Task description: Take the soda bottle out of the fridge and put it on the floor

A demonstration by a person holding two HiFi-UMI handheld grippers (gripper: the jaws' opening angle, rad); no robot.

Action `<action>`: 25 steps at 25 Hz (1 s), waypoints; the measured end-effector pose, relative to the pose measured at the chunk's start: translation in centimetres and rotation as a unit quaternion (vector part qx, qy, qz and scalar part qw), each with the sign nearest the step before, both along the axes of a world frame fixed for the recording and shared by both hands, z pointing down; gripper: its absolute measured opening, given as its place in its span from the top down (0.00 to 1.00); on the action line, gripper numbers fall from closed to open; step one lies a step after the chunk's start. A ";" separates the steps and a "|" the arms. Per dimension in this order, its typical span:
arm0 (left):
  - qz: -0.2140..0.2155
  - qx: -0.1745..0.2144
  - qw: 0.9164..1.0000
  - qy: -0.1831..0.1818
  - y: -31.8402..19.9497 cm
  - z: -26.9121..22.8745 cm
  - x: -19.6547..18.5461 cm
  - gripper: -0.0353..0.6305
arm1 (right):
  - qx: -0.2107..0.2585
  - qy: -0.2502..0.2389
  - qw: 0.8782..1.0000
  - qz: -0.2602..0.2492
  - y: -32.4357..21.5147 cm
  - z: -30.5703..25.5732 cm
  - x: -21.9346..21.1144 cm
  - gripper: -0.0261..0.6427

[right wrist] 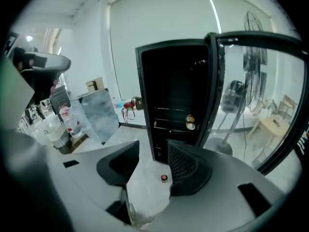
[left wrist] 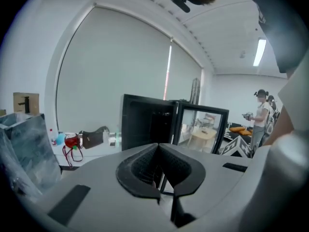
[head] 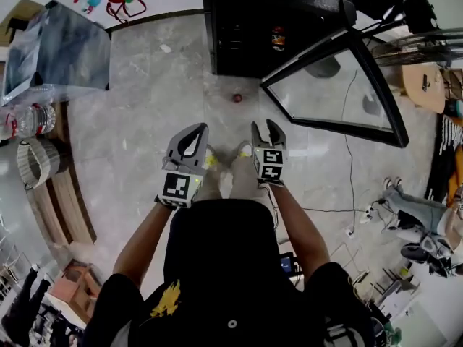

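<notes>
**Item: soda bottle (head: 236, 97).** Small red-capped thing standing on the floor (head: 159, 107) just in front of the fridge (head: 246, 27), clear of the fridge's threshold. Seen from above and very small; reading it as the bottle is a judgement, not a certainty.

**Fridge.** Black cabinet; its glass door (head: 340, 85) is swung wide open to one side. One small yellow-and-red item (head: 278, 38) sits on a shelf inside; what it is cannot be told.

**Left claw (head: 195, 130).** Held up in front of the person, well back from the fridge. Jaws together, nothing between them.

**Right claw (head: 266, 126).** Beside the left one, equally far from the fridge. Jaws apart and empty; only bare floor and the distant red cap show through the gap.

**Step in hand.** Probably the close of the task: the bottle appears set down outside the fridge and neither claw holds anything.

**Next move.** If the reading holds, nothing more than keeping both claws away from the bottle, so that it stays upright. If not, a reach to the fridge shelf.
</notes>
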State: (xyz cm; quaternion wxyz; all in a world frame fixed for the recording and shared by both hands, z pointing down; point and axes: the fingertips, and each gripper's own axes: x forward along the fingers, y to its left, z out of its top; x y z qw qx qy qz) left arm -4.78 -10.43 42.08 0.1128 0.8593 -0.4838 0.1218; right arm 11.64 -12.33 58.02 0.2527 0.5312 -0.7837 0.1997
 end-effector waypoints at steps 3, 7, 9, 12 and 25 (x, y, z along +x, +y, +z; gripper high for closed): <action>0.002 0.009 1.000 0.003 1.9 -2.8 -0.4 0.92 | 0.028 0.001 1.000 -0.007 2.6 -4.9 -0.8 0.71; -0.007 0.024 1.000 0.007 2.5 -5.6 -1.3 0.92 | 0.056 -0.007 0.998 0.003 3.9 -9.9 -1.5 0.76; -0.015 0.029 0.999 0.012 2.7 -6.6 -1.6 0.92 | 0.065 -0.015 0.998 0.012 4.3 -11.9 -1.5 0.81; -0.021 0.035 0.999 0.011 3.3 -7.9 -1.9 0.92 | 0.080 -0.026 0.996 0.019 5.1 -14.5 -1.5 0.92; -0.021 0.099 0.995 0.013 3.6 -13.3 -2.9 0.92 | 0.120 -0.050 0.990 0.047 5.9 -20.2 0.2 0.97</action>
